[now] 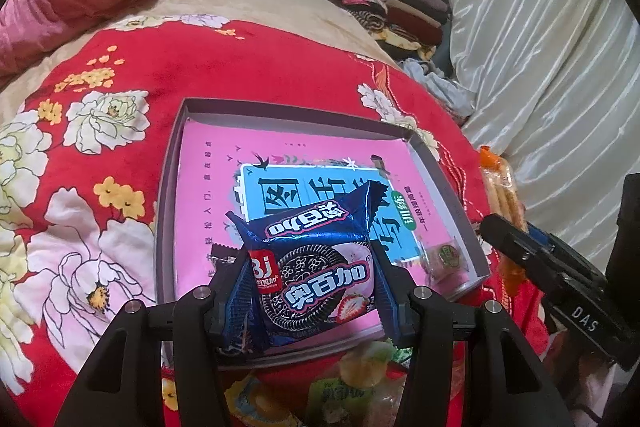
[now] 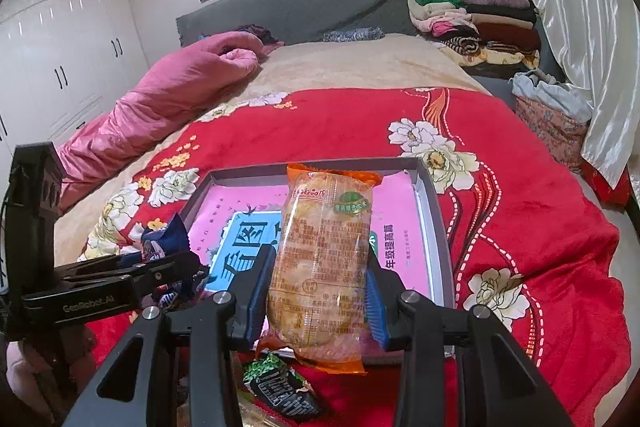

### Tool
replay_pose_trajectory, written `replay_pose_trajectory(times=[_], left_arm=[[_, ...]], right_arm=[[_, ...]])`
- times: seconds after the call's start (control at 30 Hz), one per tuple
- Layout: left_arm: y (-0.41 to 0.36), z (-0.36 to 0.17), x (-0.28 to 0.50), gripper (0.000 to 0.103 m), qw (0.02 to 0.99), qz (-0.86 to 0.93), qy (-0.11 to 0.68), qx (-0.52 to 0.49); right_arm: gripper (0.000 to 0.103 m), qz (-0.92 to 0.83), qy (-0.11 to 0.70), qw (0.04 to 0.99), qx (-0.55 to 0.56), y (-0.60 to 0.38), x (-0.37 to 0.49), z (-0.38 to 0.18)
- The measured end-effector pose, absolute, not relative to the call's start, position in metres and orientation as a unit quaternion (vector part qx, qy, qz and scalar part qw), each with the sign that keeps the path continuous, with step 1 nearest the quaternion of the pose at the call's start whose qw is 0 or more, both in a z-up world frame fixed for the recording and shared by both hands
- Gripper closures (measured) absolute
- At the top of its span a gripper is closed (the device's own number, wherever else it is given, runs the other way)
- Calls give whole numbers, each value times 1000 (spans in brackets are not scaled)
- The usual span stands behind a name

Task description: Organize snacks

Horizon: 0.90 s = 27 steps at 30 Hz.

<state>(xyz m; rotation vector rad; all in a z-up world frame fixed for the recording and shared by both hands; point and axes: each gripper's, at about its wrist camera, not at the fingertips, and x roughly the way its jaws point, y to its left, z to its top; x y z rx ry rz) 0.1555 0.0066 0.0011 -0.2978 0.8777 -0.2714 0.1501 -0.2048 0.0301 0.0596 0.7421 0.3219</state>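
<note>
A shallow grey box [image 1: 170,163] with a pink printed sheet [image 1: 208,163] lying in it sits on the red flowered blanket; it also shows in the right wrist view [image 2: 438,211]. My left gripper [image 1: 310,279] is shut on a blue Oreo-style cookie packet [image 1: 316,263] and holds it over the box's near part. My right gripper [image 2: 318,287] is shut on an orange clear-wrapped pastry packet [image 2: 324,259], held upright above the box's near edge. A small wrapped candy [image 1: 446,257] lies in the box's near right corner.
Loose snacks lie on the blanket in front of the box: a green-yellow packet [image 1: 348,387] and a black-and-green wrapper [image 2: 280,391]. A pink quilt [image 2: 168,95] lies at the left, folded clothes [image 2: 472,15] at the far right, a white curtain [image 2: 580,47] along the right.
</note>
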Motion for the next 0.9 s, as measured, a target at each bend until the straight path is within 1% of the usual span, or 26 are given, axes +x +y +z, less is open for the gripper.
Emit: replay_pose_trajectory(times=[0.9], left_arm=[[-2,-23,167,48,873,-142,448,-134]], right_arm=[[61,162,413,896,15,-191,168,-13]])
